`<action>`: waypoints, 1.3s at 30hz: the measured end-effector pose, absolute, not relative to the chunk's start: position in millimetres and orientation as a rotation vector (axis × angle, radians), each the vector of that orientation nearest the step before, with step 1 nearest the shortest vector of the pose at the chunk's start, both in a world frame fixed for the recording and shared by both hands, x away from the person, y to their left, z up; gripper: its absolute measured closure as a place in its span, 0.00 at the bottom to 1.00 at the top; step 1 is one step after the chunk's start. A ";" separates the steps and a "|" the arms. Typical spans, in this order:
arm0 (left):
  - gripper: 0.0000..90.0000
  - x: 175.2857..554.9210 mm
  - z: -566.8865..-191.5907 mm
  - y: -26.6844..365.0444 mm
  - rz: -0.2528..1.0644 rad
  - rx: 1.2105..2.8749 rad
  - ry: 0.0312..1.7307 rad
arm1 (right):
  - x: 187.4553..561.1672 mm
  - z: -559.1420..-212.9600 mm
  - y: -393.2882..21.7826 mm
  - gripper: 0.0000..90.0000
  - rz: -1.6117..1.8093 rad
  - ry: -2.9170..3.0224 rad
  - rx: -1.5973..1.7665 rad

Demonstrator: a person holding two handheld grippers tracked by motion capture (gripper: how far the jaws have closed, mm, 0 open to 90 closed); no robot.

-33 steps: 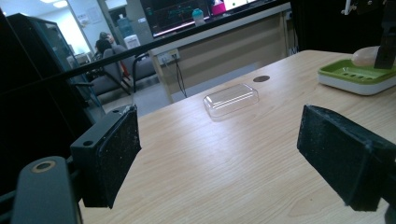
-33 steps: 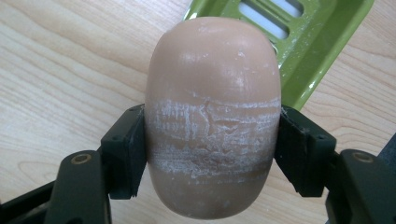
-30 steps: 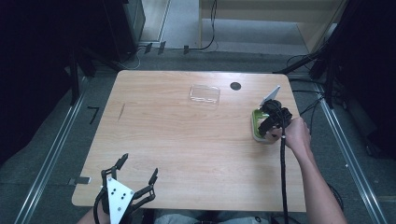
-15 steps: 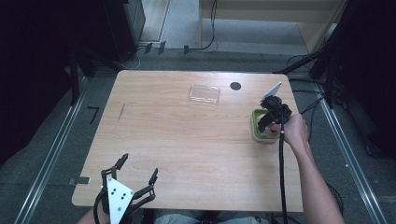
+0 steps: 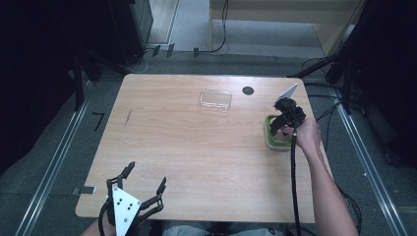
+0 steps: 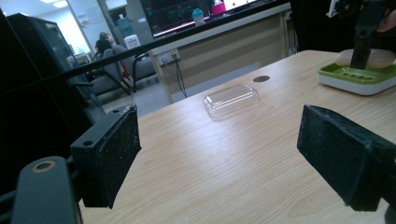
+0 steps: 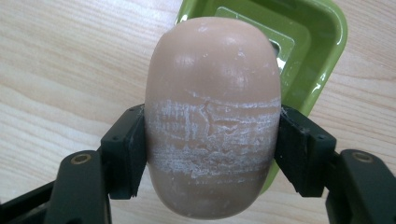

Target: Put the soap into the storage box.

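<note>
Left gripper (image 5: 145,179): black jaws, grey three-cornered plate with dark holes. Right gripper (image 5: 282,129): black, black cable trailing. Forearm bare.

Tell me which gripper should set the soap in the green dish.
Right. The right gripper already has its jaws shut on the soap, directly above the green dish. The left gripper sits open at the table's near left corner, far away.
</note>
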State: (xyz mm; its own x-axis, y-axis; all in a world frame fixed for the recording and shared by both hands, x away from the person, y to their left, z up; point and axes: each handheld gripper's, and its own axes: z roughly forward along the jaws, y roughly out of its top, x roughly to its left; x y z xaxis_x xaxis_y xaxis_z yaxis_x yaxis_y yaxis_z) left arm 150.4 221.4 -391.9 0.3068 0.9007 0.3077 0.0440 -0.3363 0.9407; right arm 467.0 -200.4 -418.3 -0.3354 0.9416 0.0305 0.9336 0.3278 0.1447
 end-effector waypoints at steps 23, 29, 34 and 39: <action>0.15 150.6 -392.0 221.2 1.161 1.652 0.867 | 476.7 -434.9 -207.9 0.37 0.230 2.430 1.923; 0.15 150.7 -392.1 221.3 1.161 1.652 0.868 | 478.3 -438.9 -211.9 0.37 0.251 2.406 1.949; 0.15 150.5 -391.9 220.7 1.164 1.655 0.865 | 478.3 -441.5 -210.1 0.37 0.269 2.394 1.959; 0.15 150.7 -392.0 220.9 1.163 1.654 0.865 | 479.4 -446.0 -210.0 0.37 0.254 2.370 1.988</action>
State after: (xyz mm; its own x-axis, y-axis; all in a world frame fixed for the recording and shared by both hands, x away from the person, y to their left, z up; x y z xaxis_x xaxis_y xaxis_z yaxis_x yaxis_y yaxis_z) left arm 150.7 220.9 -392.0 0.3105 0.8975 0.3130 0.0417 -0.3419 0.9388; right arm 479.4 -210.0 -446.0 -0.1791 0.9809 0.0761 0.9747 0.1664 0.1494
